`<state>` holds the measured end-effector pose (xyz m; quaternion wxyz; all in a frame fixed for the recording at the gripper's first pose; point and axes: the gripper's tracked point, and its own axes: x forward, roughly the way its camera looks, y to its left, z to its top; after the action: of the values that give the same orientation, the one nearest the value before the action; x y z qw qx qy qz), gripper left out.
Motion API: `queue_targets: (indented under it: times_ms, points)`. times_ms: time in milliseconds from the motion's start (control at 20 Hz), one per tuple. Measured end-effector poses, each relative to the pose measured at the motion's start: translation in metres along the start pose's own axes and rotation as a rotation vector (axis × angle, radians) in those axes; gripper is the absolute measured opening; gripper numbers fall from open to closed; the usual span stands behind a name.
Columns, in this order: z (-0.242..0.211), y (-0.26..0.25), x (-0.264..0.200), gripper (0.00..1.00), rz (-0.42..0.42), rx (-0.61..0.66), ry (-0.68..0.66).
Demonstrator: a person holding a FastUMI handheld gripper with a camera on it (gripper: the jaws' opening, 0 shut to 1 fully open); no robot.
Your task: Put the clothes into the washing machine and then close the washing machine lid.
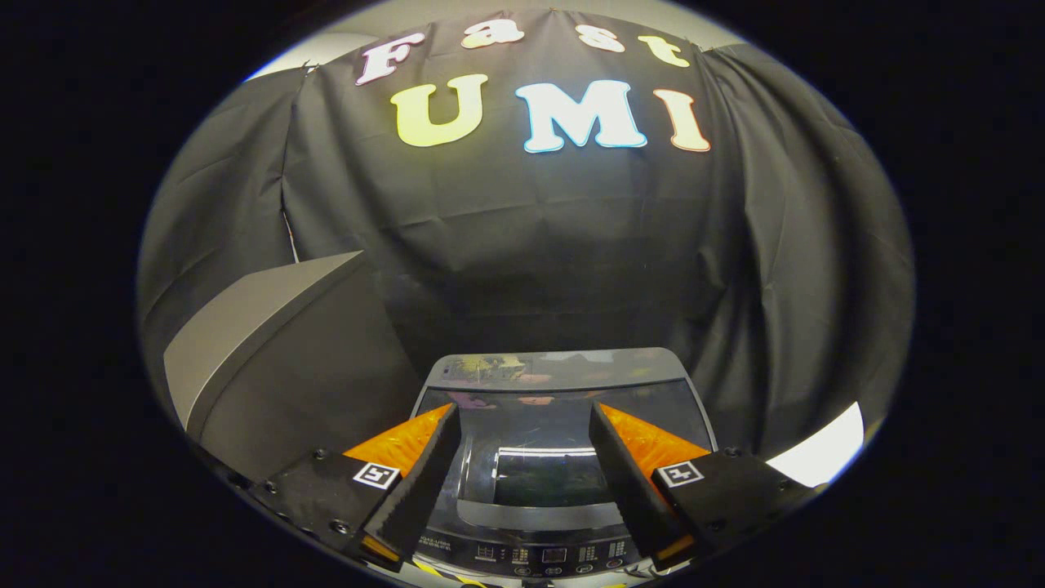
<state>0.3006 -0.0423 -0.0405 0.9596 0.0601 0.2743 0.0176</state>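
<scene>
The top-loading washing machine (563, 369) stands below and just ahead of my fingers. Its glass lid (522, 465) lies flat and looks shut, with the booth wall reflected in it. Through the glass the drum is dark, and I cannot tell what lies inside. The control panel (555, 555) with its buttons runs along the near edge under the fingers. My gripper (522, 406) hovers above the lid, open, with a wide gap between the fingers and nothing held. Both fingertips (445, 416) point toward the back of the machine.
A tall grey box or cabinet (269, 327) stands close against the machine's left side and rises higher than the lid. The black cloth wall (571, 245) hangs right behind the machine. A pale patch of floor (824, 449) shows to the right.
</scene>
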Motion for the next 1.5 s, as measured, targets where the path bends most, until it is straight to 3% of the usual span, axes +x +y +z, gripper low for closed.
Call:
queue_targets:
  times_ms: [450, 800, 900, 1250, 1500]
  points:
    - [-0.017, 0.002, -0.097, 0.99, -0.032, 0.028, -0.167]
    - [-0.019, -0.024, -0.199, 0.98, -0.133, -0.133, -0.402]
    - [-0.028, -0.023, -0.219, 0.99, -0.126, -0.166, -0.441]
    - [-0.076, 0.001, -0.297, 0.99, 0.026, -0.211, -0.549]
    - [-0.118, -0.014, -0.321, 1.00, 0.039, -0.185, -0.543]
